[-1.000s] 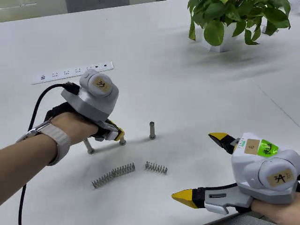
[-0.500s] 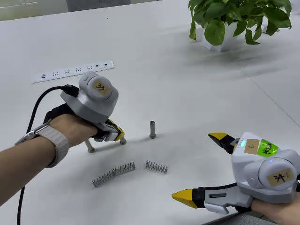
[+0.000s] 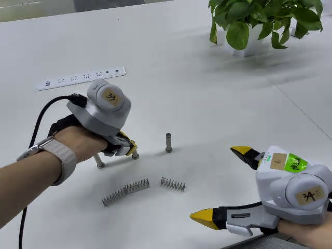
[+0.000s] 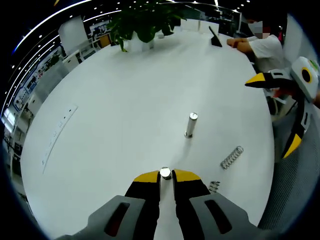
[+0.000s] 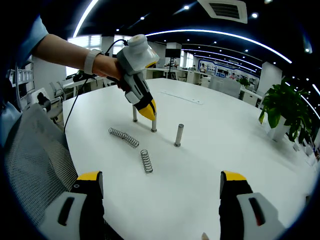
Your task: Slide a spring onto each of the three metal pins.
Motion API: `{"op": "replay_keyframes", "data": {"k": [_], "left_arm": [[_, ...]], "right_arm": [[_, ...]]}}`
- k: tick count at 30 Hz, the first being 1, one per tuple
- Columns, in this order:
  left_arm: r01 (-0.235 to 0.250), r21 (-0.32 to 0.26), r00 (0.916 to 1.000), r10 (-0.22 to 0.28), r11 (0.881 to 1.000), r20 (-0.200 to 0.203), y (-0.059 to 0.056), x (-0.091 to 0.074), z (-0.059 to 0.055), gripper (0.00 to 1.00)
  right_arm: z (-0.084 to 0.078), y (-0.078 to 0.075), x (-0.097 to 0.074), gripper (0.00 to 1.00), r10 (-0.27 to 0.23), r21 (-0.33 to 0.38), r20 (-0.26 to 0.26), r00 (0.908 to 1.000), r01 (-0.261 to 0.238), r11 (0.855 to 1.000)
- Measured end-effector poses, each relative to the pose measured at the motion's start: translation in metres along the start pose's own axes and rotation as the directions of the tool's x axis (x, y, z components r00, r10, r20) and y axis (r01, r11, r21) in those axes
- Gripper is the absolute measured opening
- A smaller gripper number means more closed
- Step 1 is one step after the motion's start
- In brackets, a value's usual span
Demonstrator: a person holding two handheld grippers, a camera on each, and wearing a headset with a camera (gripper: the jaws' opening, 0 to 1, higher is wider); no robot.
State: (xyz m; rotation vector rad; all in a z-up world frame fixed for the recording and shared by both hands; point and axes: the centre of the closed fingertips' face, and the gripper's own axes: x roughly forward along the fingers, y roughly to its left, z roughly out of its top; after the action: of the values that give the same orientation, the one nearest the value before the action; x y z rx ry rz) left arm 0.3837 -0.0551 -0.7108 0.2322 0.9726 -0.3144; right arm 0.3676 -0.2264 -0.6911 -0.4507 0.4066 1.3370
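near the grey metal pin (image 4: 165, 173) pinched by the left gripper (image 3: 129, 149), a short coiled spring (image 3: 173, 184) lay flat before the open right gripper (image 3: 220, 184).

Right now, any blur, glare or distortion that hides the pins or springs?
Head view: sharp, even light, soft shadow under the plant. Left gripper view: strong fisheye curve in the table; gripped pin glints. Right gripper view: bright ceiling strips, nearer spring crisp.
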Motion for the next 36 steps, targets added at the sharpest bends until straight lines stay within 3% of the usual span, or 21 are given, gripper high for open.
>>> {"op": "replay_keyframes", "data": {"k": [9,15,21,26,36], "left_arm": [[-0.024,0.008,0.9997,0.024,1.0,0.009,0.003,0.002,0.001,0.22],[-0.039,0.006,0.9988,0.038,0.999,0.031,0.005,0.0,0.004,0.39],[-0.02,-0.017,0.9974,0.021,1.0,0.069,0.004,-0.007,0.011,0.56],[0.034,-0.043,0.9936,-0.03,0.998,0.109,0.004,-0.009,0.012,0.69],[0.037,-0.044,0.9888,-0.031,0.998,0.146,0.017,-0.026,0.008,0.95]], "right_arm": [[0.0,0.001,0.0,0.98,0.001,-0.001,-0.001,1.0,-0.001,1.0],[0.0,0.0,0.0,0.98,0.001,-0.001,0.0,1.0,-0.001,1.0],[0.0,0.002,-0.001,0.99,0.004,-0.003,-0.003,1.0,-0.005,1.0],[-0.001,0.002,-0.001,0.99,0.005,-0.005,-0.005,1.0,-0.005,1.0],[-0.001,0.004,0.0,0.99,0.012,-0.008,-0.014,0.9998,-0.012,1.0]]}}
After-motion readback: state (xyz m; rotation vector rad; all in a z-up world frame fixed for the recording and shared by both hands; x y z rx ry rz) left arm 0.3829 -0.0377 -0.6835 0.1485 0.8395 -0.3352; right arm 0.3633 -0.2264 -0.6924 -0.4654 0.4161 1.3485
